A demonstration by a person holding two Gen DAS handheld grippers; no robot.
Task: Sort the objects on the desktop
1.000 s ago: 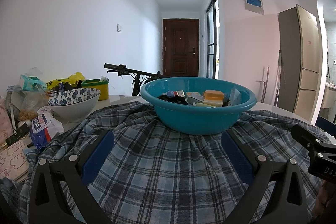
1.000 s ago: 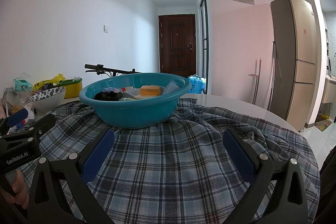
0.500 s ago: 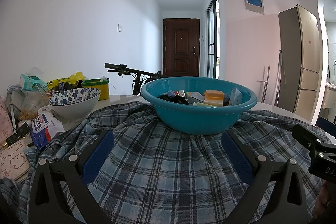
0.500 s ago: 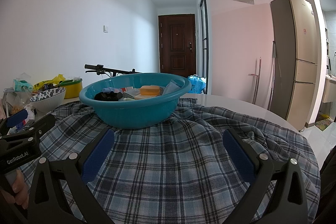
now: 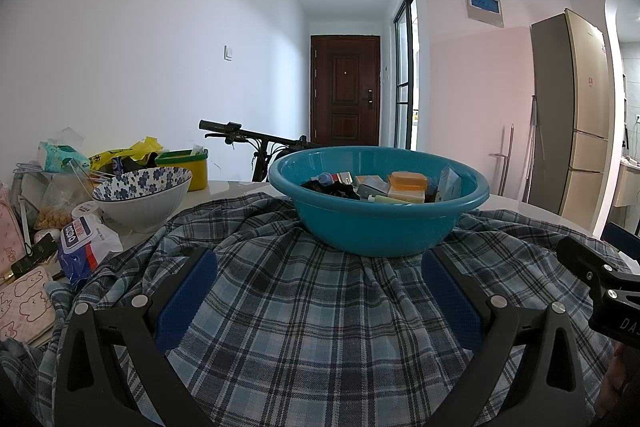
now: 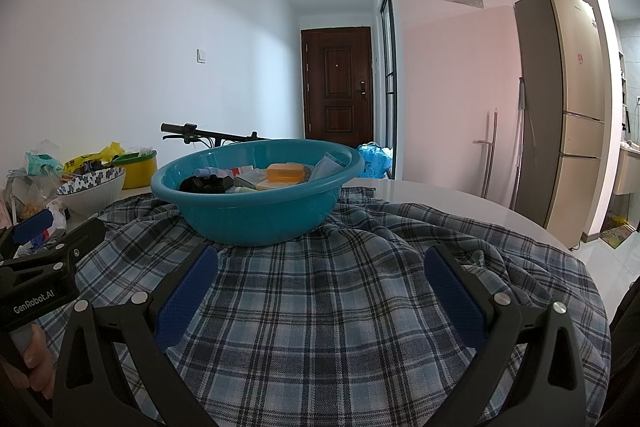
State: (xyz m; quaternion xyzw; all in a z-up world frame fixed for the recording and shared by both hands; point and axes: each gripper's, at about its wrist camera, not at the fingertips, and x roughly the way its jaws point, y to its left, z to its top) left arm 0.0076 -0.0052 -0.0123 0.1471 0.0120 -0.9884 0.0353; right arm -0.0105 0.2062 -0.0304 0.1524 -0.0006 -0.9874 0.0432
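Observation:
A teal plastic basin [image 5: 378,227] [image 6: 256,211] stands on a blue plaid cloth [image 5: 312,315] [image 6: 340,307] that covers a round white table [image 6: 440,199]. Inside it lie several small items: an orange soap box [image 5: 408,181] [image 6: 285,172], a black bundle [image 6: 202,184], small cartons and tubes. My left gripper [image 5: 318,291] is open just short of the basin, nothing between its blue pads. My right gripper [image 6: 320,287] is open too, with the basin ahead and to its left. Each gripper shows at the edge of the other's view.
At the table's left stand a blue-flowered bowl [image 5: 142,195], a yellow tub with a green rim [image 5: 190,167], snack bags [image 5: 86,239] and a pink notebook [image 5: 22,301]. Behind the table is a bicycle handlebar [image 5: 240,133]. A tall fridge [image 6: 568,107] stands at the right.

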